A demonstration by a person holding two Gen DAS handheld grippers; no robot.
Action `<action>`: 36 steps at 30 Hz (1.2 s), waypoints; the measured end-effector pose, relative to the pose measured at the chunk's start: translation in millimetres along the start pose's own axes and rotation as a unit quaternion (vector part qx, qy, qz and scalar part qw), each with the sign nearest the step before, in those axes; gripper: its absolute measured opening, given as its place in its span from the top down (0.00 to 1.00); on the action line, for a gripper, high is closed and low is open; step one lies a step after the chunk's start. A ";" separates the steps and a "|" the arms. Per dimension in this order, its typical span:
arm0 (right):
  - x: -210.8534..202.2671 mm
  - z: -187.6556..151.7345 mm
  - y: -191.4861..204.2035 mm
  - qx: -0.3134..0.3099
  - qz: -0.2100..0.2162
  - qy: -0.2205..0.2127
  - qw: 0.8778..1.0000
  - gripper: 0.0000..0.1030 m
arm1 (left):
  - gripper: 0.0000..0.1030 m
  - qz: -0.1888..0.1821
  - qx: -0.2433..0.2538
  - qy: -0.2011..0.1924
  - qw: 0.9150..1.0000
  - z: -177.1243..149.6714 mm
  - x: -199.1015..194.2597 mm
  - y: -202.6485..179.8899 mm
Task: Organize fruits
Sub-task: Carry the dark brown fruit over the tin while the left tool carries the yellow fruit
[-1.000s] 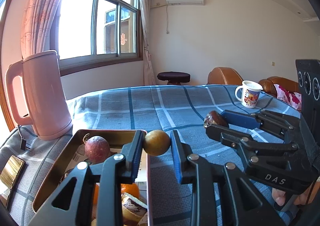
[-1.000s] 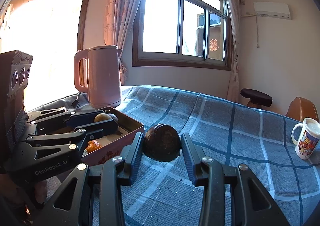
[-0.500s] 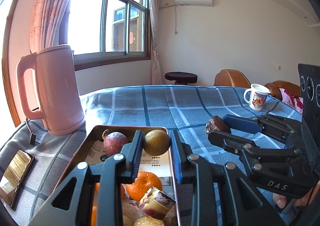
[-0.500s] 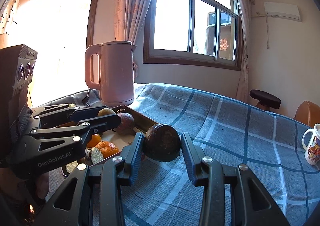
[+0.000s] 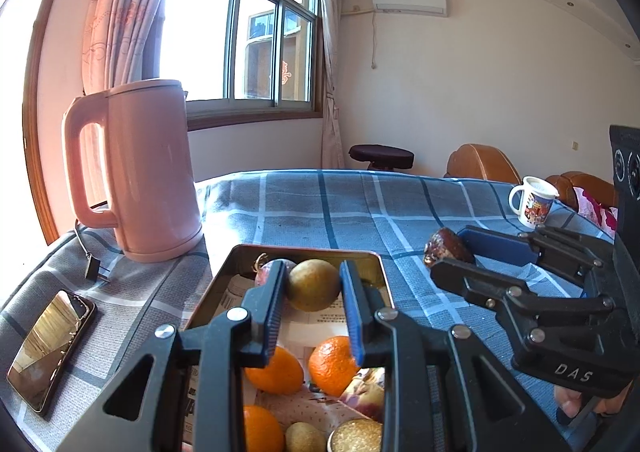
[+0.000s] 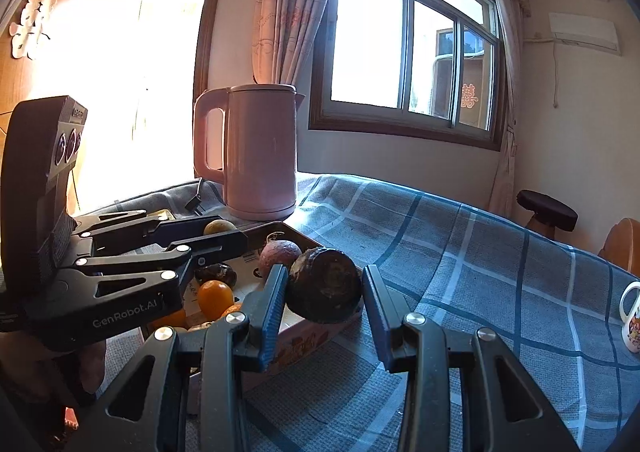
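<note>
Both grippers nearer tin tray (image 5: 224,280), blue checked tablecloth (image 5: 328,208), pink kettle (image 5: 148,172)

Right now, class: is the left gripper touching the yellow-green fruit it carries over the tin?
Touching. The left wrist view shows the left gripper with both blue pads pressed against the sides of the yellow-green fruit, above the tin.

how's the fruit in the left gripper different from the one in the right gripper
The yellow-green fruit in the left gripper is smooth and pale; the dark fruit in the right gripper is blackish brown and rough, wrinkled.
The yellow-green fruit hangs over the tin, above the oranges; the dark fruit sits at the tin's rim, partly over the cloth.
Both are roundish, clamped between blue pads and off the table.
</note>
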State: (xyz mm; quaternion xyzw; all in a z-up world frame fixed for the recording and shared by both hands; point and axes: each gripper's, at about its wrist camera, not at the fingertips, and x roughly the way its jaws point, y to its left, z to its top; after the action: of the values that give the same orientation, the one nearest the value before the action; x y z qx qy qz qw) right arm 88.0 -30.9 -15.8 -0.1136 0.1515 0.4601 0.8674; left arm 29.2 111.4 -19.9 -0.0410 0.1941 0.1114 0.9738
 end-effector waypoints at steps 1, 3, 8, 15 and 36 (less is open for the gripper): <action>1.2 0.7 1.8 -0.001 0.002 0.000 1.000 0.61 | 0.72 0.002 0.000 0.000 1.000 -0.3 -0.4 0.9; 3.5 2.3 5.3 -0.004 0.005 0.000 1.000 0.61 | 0.72 0.005 -0.001 0.001 1.000 -0.6 -0.6 3.5; 8.3 6.2 12.8 -0.009 0.012 0.001 1.000 0.61 | 0.72 0.012 -0.003 0.004 1.000 -2.2 -1.4 10.9; 16.3 10.4 24.3 -0.017 0.020 0.001 1.000 0.61 | 0.72 0.024 -0.008 0.007 1.000 -3.4 -4.5 25.3; 37.4 21.6 48.9 -0.037 0.041 0.013 0.998 0.61 | 0.72 0.054 -0.016 0.031 0.998 -7.1 -3.6 57.0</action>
State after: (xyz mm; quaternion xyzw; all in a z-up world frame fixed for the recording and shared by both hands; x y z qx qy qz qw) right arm 70.5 31.8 -12.3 -0.1452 0.1500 0.4990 0.8411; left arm 10.1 165.2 -27.1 -0.0492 0.2240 0.1658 0.9591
